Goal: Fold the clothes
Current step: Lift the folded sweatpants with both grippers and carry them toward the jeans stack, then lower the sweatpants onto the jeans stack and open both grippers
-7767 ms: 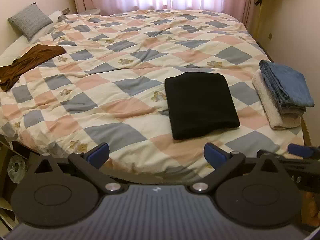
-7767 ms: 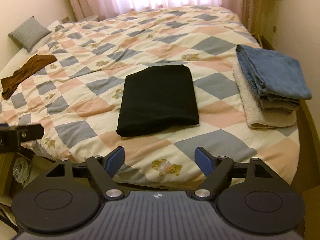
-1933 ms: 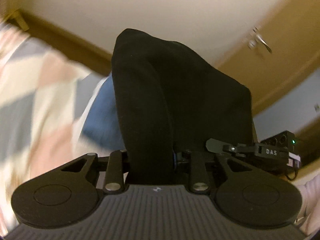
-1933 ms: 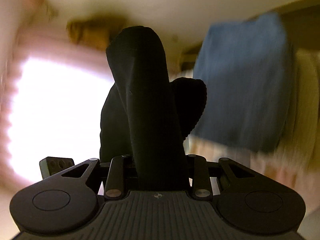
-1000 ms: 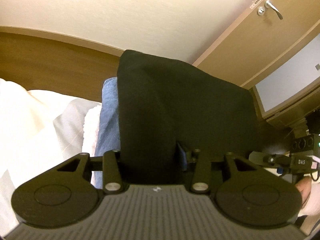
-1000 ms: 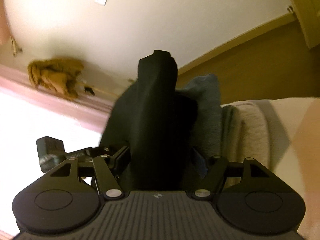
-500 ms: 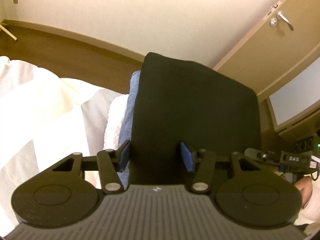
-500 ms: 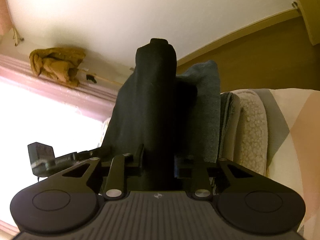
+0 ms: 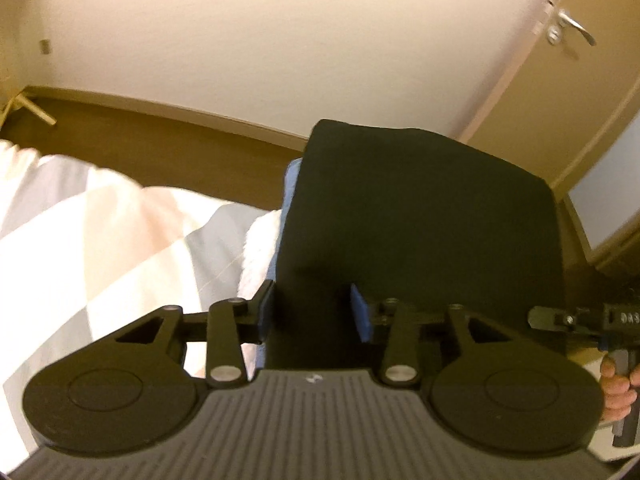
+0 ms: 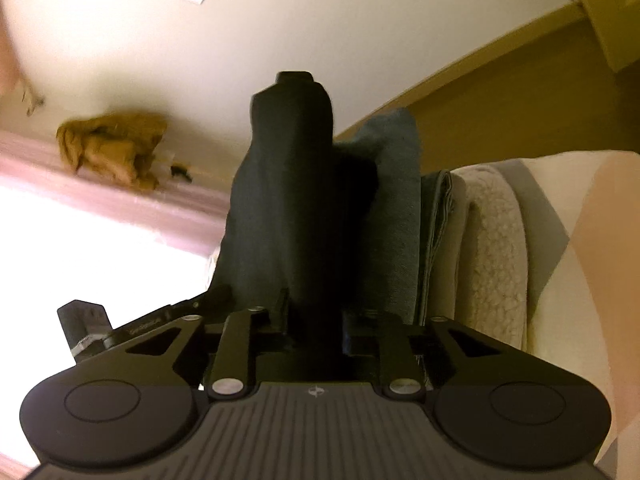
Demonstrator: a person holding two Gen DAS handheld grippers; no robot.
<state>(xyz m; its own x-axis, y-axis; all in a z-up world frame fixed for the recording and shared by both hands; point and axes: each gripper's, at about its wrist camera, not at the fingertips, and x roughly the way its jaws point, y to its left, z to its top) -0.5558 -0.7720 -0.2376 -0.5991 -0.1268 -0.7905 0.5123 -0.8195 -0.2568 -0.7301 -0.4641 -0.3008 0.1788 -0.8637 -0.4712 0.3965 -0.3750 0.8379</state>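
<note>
Low in the left wrist view, your left gripper (image 9: pixel 312 312) has the folded black cloth (image 9: pixel 420 224) between its blue pads (image 9: pixel 359 312). The jaws are closing on it. The left pad looks to touch the cloth, but a little blue shows at the right pad, so the squeeze is not tight there.

In the right wrist view, your right gripper (image 10: pixel 314 326) has another edge of the same black cloth (image 10: pixel 296 184) between its jaws. They are opening a little, yet the pads look pressed on the cloth.

The cloth looks soft, thick and floppy. It seems light, and it will bend and sag if you let go of one side. Hold it by the near folded edge, one gripper at each end, so the layers stay together.

Past the cloth, in the middle of the right view, sits a pile: blue jeans (image 10: pixel 396 208), then a fluffy cream blanket (image 10: pixel 492 240), on the checked bed cover (image 9: pixel 100 232). The black cloth rests on or just over the jeans; you cannot tell which.

Far off, at the top right of the left view, is a door handle (image 9: pixel 568 28).
</note>
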